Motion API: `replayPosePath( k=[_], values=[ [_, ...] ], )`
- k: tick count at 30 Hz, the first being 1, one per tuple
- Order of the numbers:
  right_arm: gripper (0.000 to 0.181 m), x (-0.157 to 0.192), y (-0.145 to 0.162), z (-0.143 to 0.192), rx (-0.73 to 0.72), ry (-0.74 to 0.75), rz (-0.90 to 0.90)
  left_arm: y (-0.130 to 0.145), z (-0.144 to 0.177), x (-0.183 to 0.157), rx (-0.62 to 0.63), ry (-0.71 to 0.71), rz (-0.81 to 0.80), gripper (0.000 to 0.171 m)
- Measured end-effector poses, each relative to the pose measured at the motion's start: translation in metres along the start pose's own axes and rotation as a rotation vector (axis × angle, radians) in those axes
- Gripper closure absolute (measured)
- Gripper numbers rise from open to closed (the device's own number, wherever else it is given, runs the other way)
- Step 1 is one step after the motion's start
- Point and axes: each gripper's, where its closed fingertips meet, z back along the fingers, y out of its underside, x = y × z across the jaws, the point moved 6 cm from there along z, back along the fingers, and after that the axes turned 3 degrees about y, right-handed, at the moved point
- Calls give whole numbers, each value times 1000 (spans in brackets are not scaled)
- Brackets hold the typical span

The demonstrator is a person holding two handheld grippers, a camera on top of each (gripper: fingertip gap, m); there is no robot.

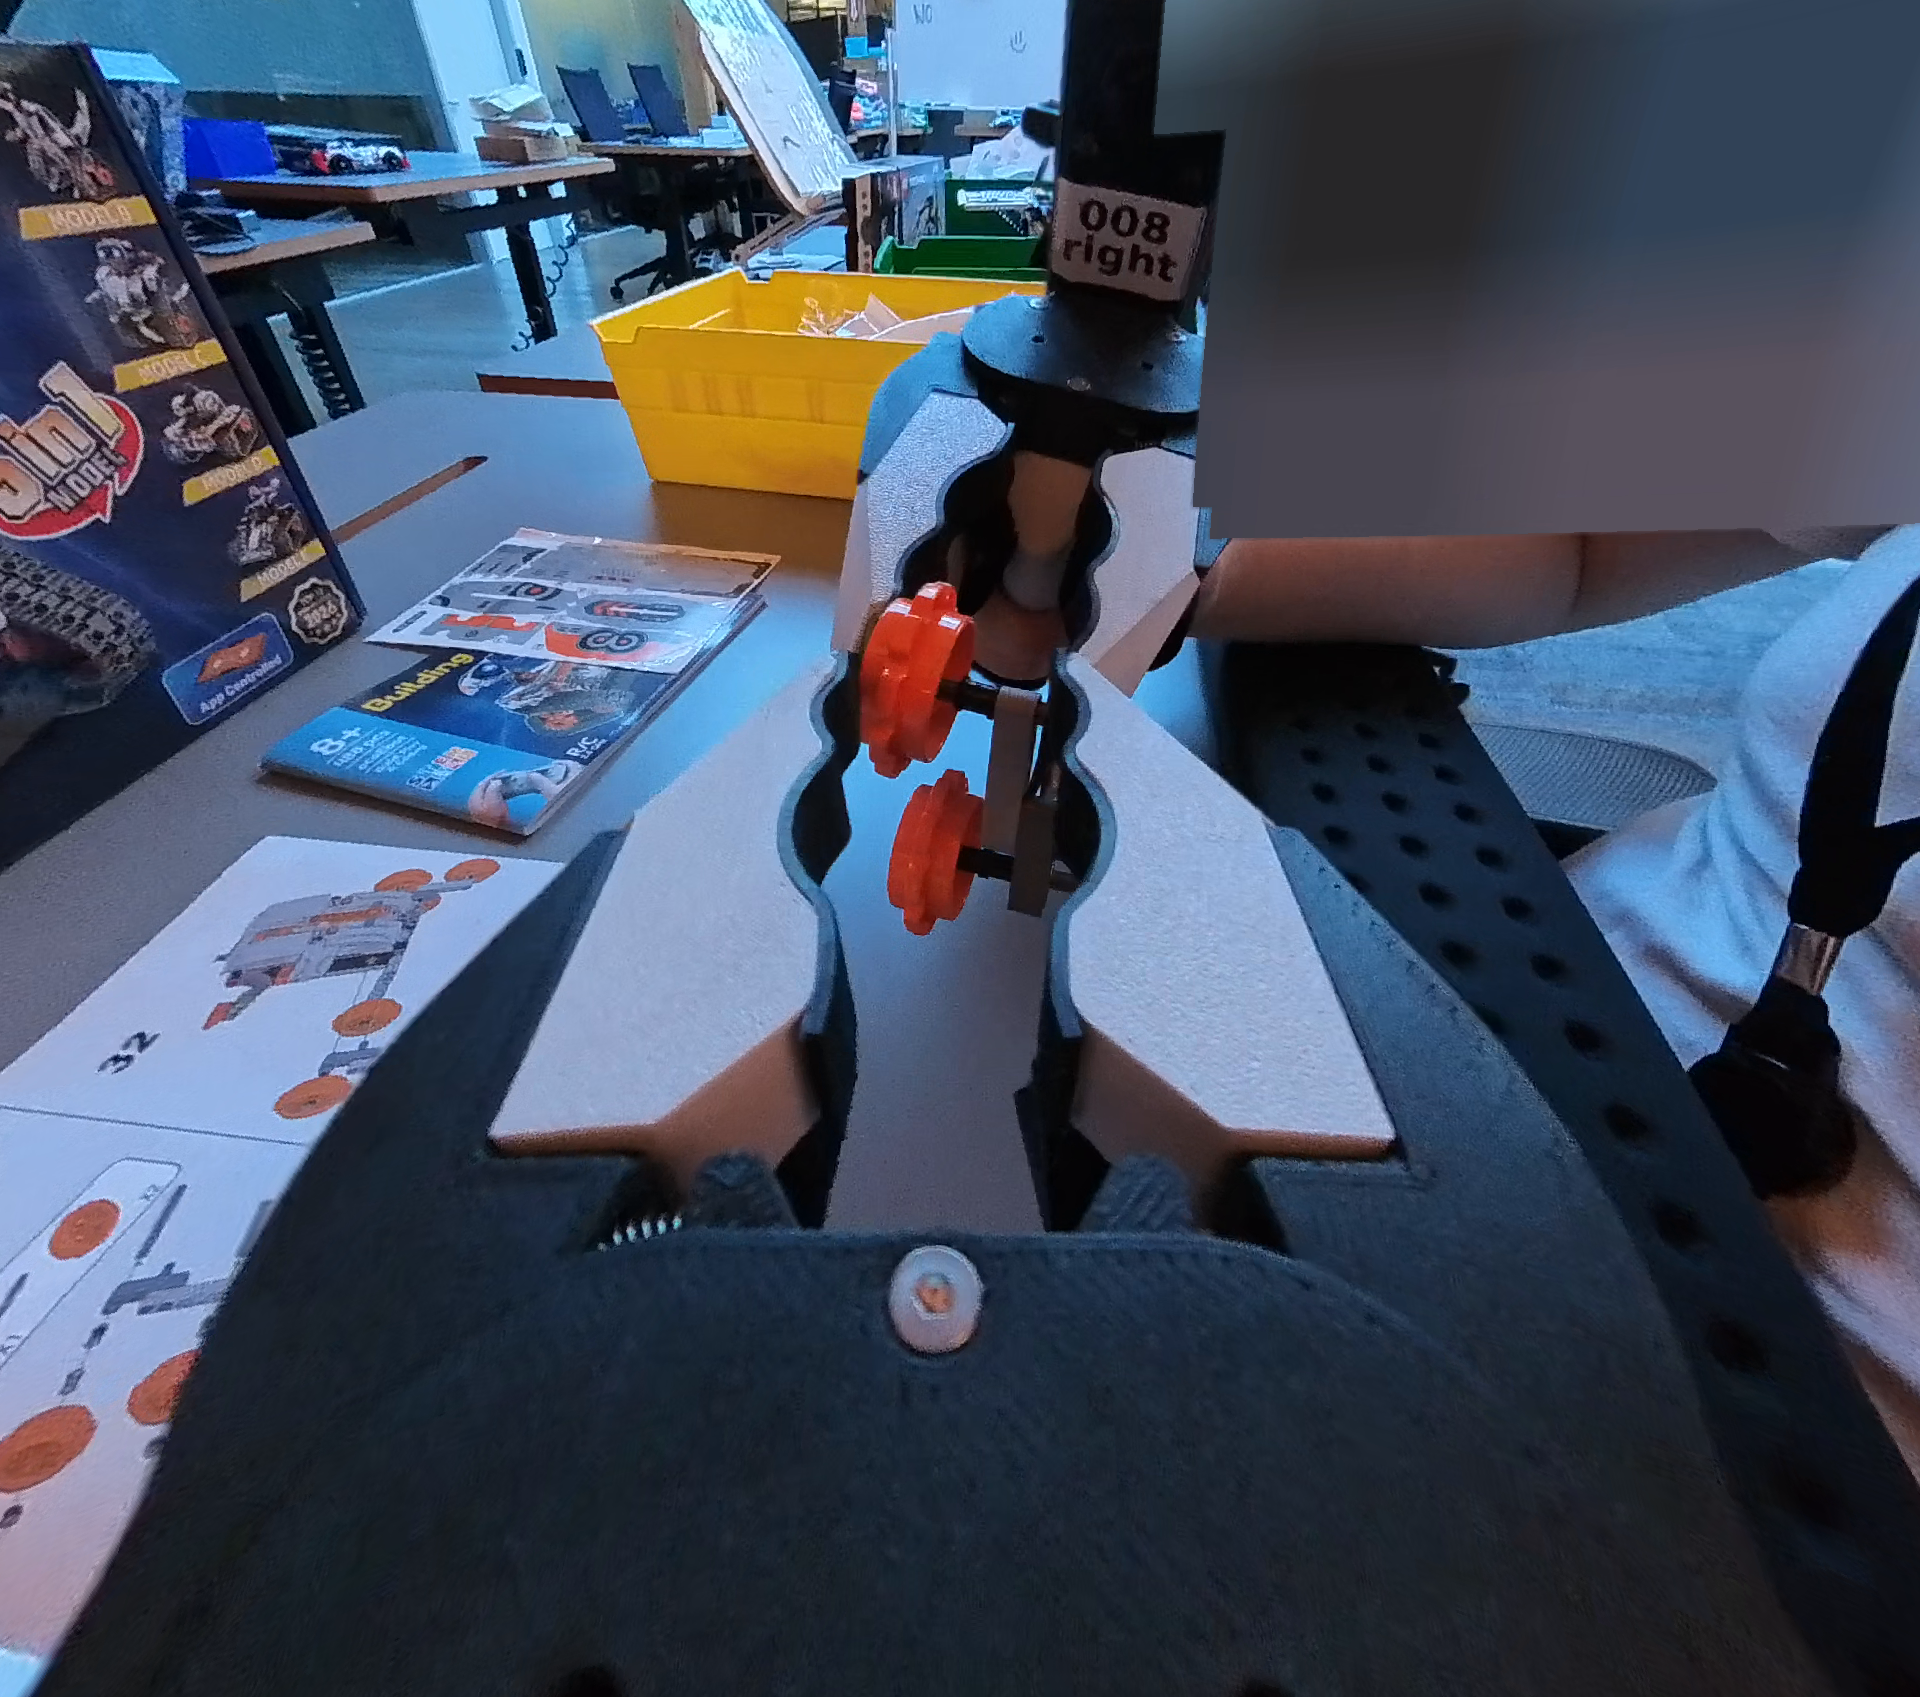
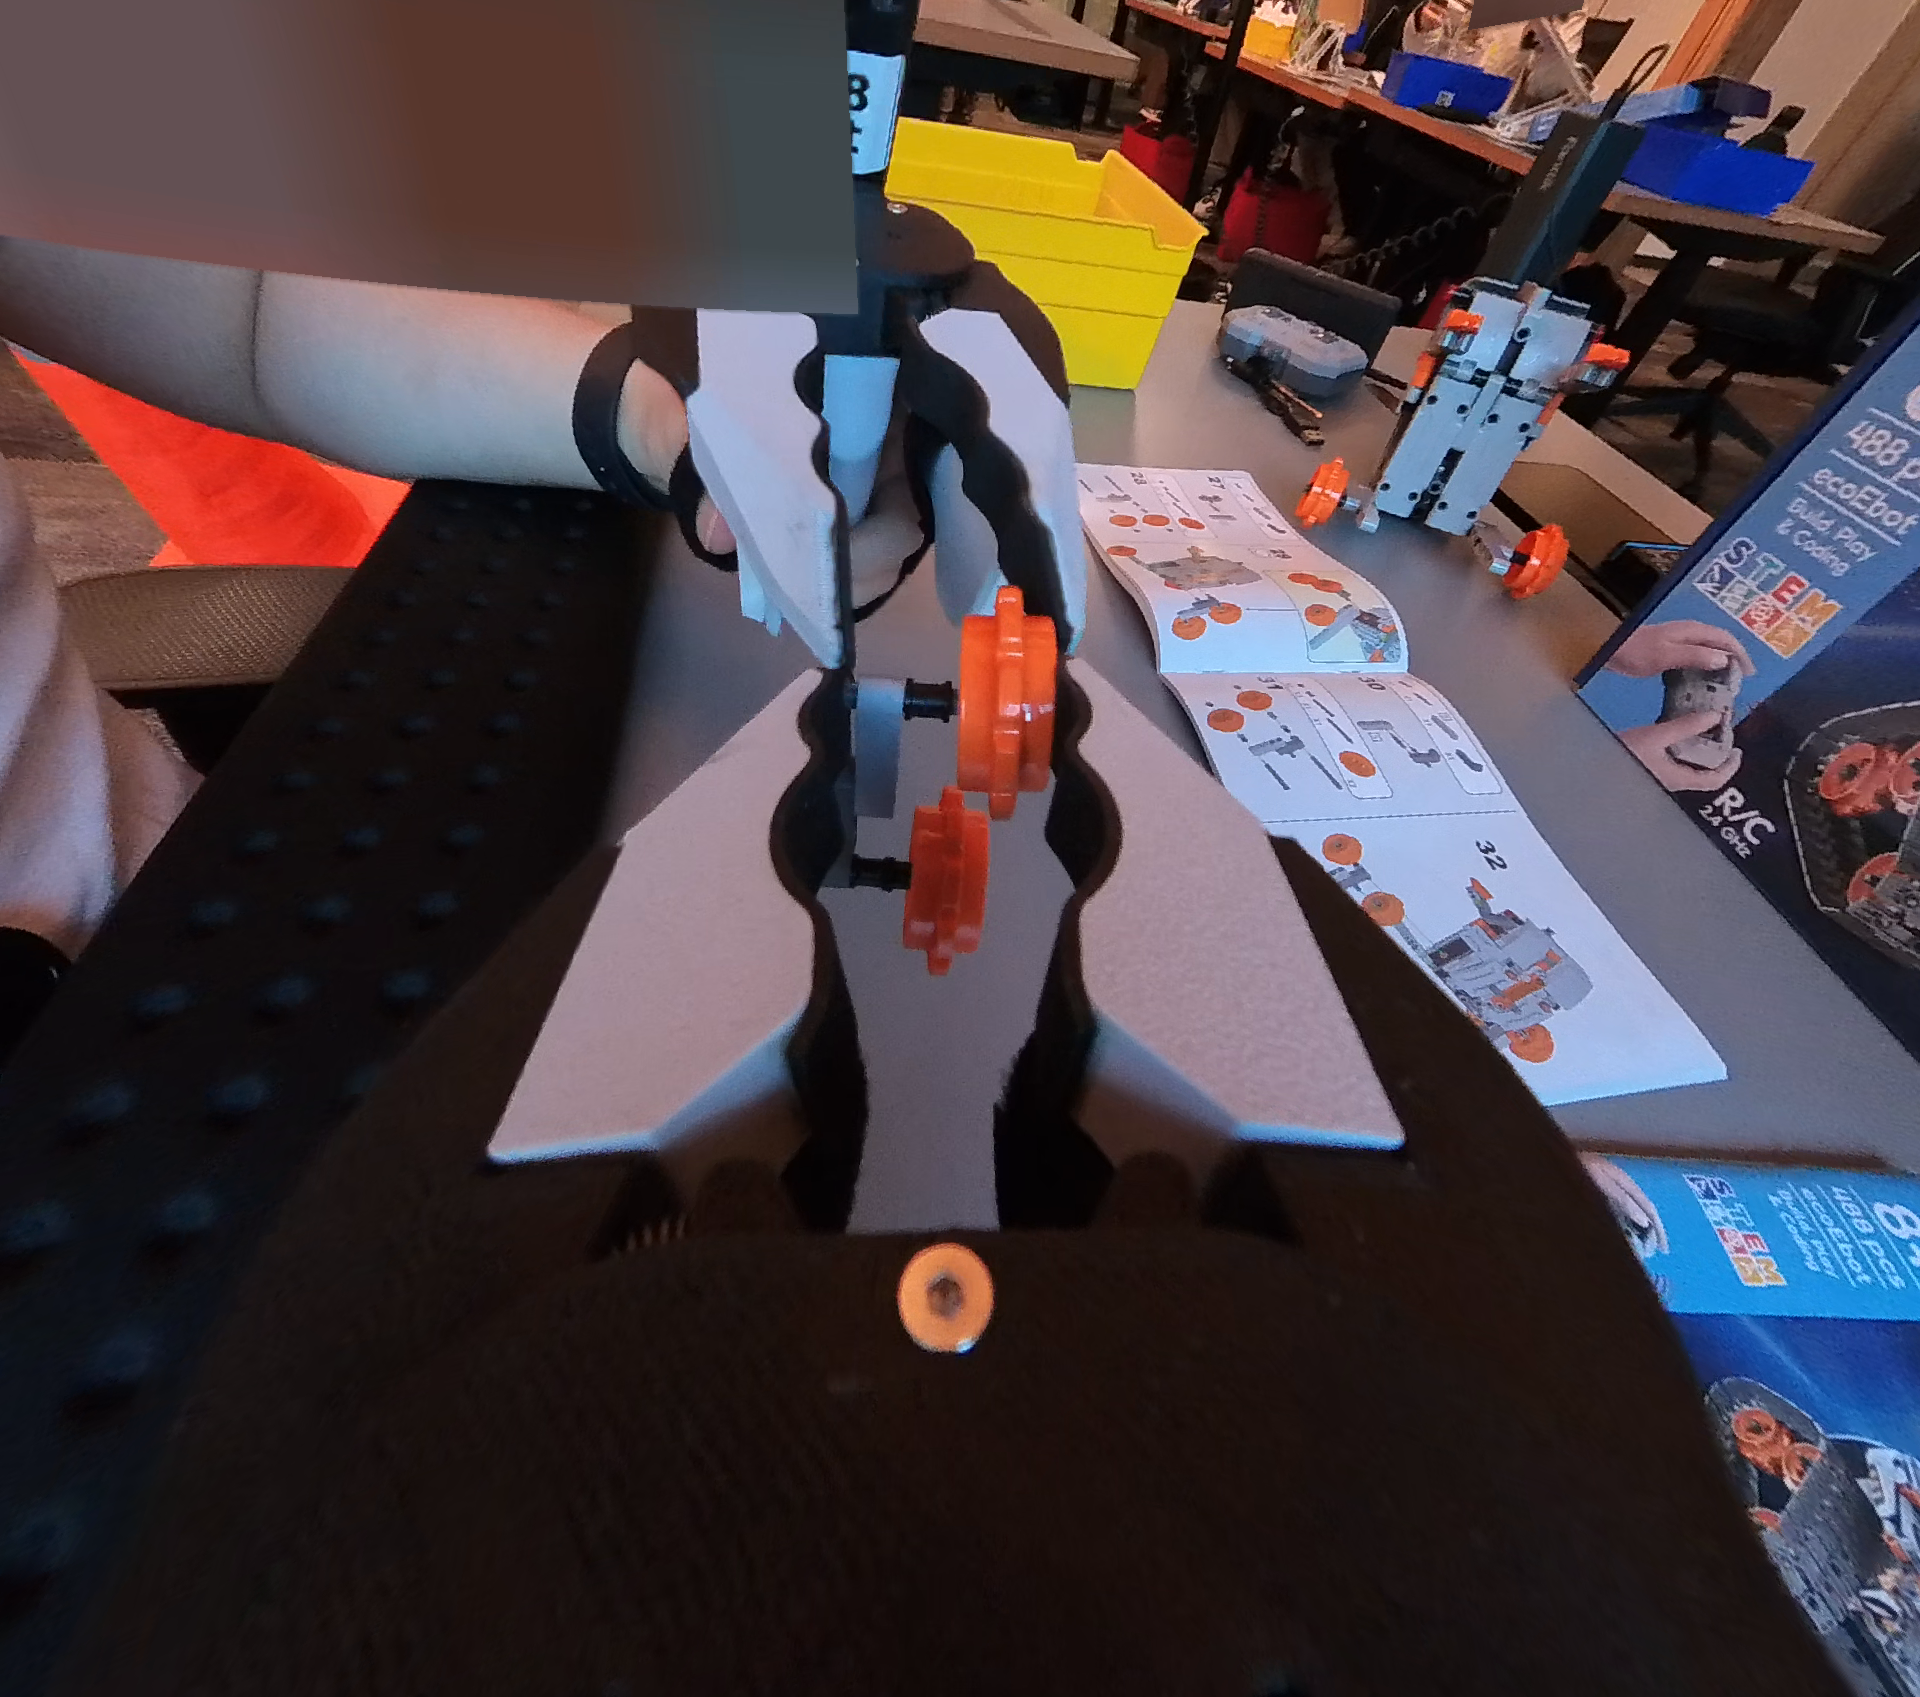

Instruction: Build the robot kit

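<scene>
Both claws meet tip to tip above the grey table (image 1: 540, 452), and between them hangs the wheel assembly (image 1: 1013, 800): a short grey beam standing roughly upright, with two black axles, each carrying an orange toothed wheel. The left gripper (image 1: 951, 681) is clenched around its upper end, beam against one finger, upper orange wheel (image 1: 914, 676) against the other. From the far side the right gripper (image 2: 951, 671) pinches that same upper end the same way, so both are grasping the piece. Which one bears the weight cannot be told. The lower orange wheel (image 2: 943, 878) dangles free below, clear of the fingers.

A black perforated plate (image 2: 312, 764) lies on the person's side of the table. An open instruction booklet (image 2: 1351, 816) lies just beside the grippers, a closed blue booklet (image 1: 468, 743) and a sticker sheet (image 1: 582, 587) past it. The kit's blue box (image 1: 135, 400) stands upright at the table's edge. Farther back sit a yellow bin (image 1: 727, 400), a partly built grey model (image 2: 1475, 421) with orange wheels, and a grey controller block (image 2: 1288, 348).
</scene>
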Motion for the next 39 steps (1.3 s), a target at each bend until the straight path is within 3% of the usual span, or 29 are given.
replayPosePath(
  k=[4, 6, 12, 18, 29, 32, 34, 37, 39],
  values=[
    [145, -1, -1, 1, 3, 4, 2, 0, -1, 1, -15, -13, 17, 139],
    [145, 1, -1, -1, 8, 7, 13, 1, 0, 5, -14, -68, 6, 158],
    [145, 2, -4, 1, -11, -18, 28, -4, 3, 6, -95, 40, 132, 154],
    [145, 0, 3, -2, 48, 28, 69, 3, -1, 8, -2, -58, 25, 156],
    [145, 0, 4, -4, 61, 29, 103, 5, 1, 9, -4, -28, 101, 156],
    [145, 3, 2, -6, 74, 84, 239, 1, 5, 8, -18, -11, 10, 153],
    [145, 9, 0, -5, 81, 156, 450, -8, 10, 13, -90, -38, 42, 122],
    [145, 15, 3, -7, 118, 262, 726, -14, 20, 23, -216, 80, 309, 119],
    [145, 16, 4, -10, 127, 307, 811, -10, 16, 26, -203, 160, 458, 114]
  ],
)
